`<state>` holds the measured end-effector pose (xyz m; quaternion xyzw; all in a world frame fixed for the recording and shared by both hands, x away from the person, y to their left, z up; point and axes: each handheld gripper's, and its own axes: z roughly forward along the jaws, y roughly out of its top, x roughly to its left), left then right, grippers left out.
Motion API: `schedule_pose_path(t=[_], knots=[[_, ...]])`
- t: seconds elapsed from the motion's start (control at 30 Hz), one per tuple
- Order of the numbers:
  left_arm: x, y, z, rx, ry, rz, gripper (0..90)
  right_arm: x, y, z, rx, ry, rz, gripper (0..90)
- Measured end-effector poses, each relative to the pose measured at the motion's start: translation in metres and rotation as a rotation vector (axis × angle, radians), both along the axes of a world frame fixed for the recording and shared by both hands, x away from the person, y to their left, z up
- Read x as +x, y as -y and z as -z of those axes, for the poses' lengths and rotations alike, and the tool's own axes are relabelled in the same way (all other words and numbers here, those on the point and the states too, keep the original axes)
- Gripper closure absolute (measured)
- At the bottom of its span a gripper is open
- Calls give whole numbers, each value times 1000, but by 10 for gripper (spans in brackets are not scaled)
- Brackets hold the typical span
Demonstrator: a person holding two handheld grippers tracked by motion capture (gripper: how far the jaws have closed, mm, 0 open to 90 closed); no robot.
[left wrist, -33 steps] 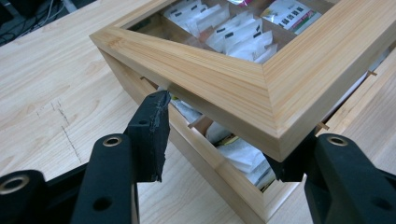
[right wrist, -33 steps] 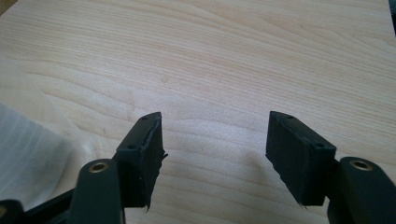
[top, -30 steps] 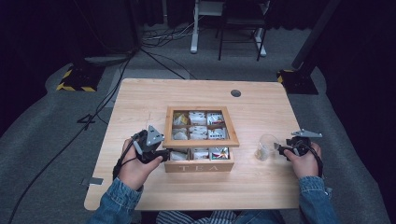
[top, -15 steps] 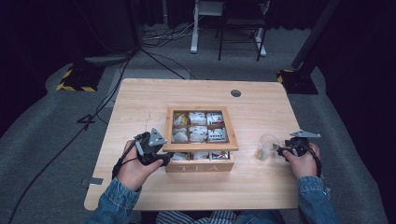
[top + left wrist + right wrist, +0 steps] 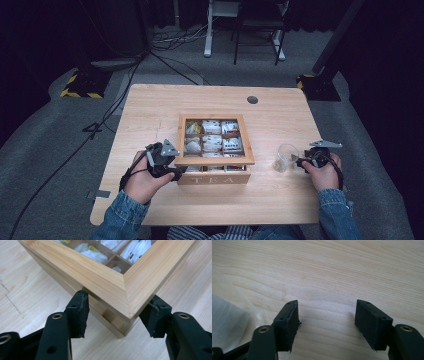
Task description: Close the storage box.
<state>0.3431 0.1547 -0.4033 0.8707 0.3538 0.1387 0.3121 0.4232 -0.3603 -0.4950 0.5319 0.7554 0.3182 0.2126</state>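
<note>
Room: a dark space is seen beyond the table, with grey carpet [image 5: 60, 165], black cables [image 5: 165, 62] trailing across it, a white desk frame [image 5: 220, 27] at the far side and yellow-and-black striped base blocks [image 5: 80, 86] to either side.

Table: a pale wooden table [image 5: 150, 112] with a round cable port [image 5: 252, 100] near its far edge is shown from above; bare grain is seen under the right jaws.

Tea box: a wooden tea box [image 5: 214, 150] is set near the table's middle, towards the near edge. Its plan is close to square, so no long axis is marked. The front face lettered "TEA" is turned to the person. The framed lid lies over the compartments, and white tea sachets [image 5: 222, 135] are seen through it.

Left gripper: the left gripper [image 5: 176, 171] is held at the box's near-left corner. In the left gripper view its jaws [image 5: 117, 315] are spread wide, one on each side of that corner [image 5: 126, 302], just beneath the lid frame; whether the pads touch the wood cannot be told. Nothing is clamped.

Right gripper: the right gripper [image 5: 299, 162] is held low over the table to the right of the box, jaws parted wide [image 5: 327, 320] with only wood between them; nothing is held.

Glass: a small clear glass [image 5: 286, 157] with something pale inside stands just beside the right gripper, between it and the box.
</note>
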Motion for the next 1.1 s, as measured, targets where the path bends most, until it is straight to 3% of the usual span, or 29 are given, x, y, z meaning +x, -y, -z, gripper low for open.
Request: schedule_pose_path(t=[0.7, 1.1], knots=[[-5, 4, 9, 70, -56, 8, 434, 5, -6, -1, 10, 3, -11, 359], [-6, 3, 14, 79, -83, 10, 431, 7, -8, -2, 13, -2, -20, 355]])
